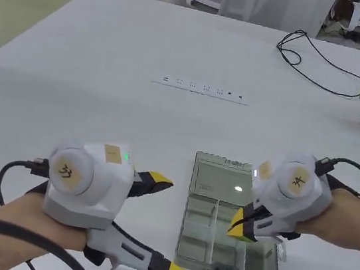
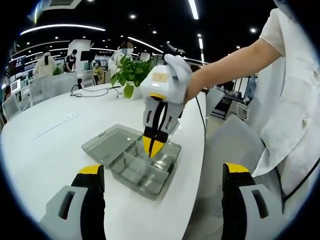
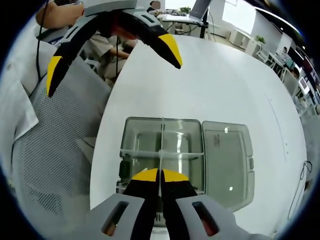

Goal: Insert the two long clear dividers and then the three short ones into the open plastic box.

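Left gripper [image 1: 174, 233] splayed wide, right gripper [image 3: 161, 175] pinching clear divider [image 3: 162, 137], inside open box [image 3: 150, 120]

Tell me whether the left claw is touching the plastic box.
Apart. In the left gripper view the left claw is open, and the plastic box lies farther ahead between its jaws, clear of both.

Glossy clear plastic box [image 1: 217, 180], matt tabletop [image 1: 147, 36]
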Demonstrator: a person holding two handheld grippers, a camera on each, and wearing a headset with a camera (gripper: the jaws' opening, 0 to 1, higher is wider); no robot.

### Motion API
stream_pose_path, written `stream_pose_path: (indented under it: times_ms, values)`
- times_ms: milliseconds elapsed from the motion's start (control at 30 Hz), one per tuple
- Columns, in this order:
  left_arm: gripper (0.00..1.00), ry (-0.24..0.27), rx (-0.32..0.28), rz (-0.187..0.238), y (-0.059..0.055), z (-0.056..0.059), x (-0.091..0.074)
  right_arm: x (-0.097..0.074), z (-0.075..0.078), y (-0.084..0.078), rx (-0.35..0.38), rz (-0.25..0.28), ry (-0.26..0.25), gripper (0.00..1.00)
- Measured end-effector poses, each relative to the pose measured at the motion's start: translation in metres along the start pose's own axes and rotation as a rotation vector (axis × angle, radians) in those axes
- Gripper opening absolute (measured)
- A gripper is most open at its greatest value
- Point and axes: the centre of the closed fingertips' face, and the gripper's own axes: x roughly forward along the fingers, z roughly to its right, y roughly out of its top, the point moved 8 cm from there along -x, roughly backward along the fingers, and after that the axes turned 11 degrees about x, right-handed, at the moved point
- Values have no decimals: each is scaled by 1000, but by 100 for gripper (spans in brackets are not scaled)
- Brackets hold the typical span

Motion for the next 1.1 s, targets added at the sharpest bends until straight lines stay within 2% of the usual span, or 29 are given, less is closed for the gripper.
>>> stream_pose_path:
  times_ms: [333, 733, 967, 1100]
  values:
    - [100, -3, -1, 2, 0, 0, 0, 10, 0, -2, -24, -62, -5, 2]
    - [100, -6, 3, 0, -1, -1, 2, 10, 0, -3, -13, -60, -13, 3]
    - [100, -1, 0, -4, -2, 0, 0, -1, 1, -3, 50, -5, -21, 8]
    - [100, 2, -1, -6, -3, 0, -2, -14, 3, 1, 106, 77, -22, 12]
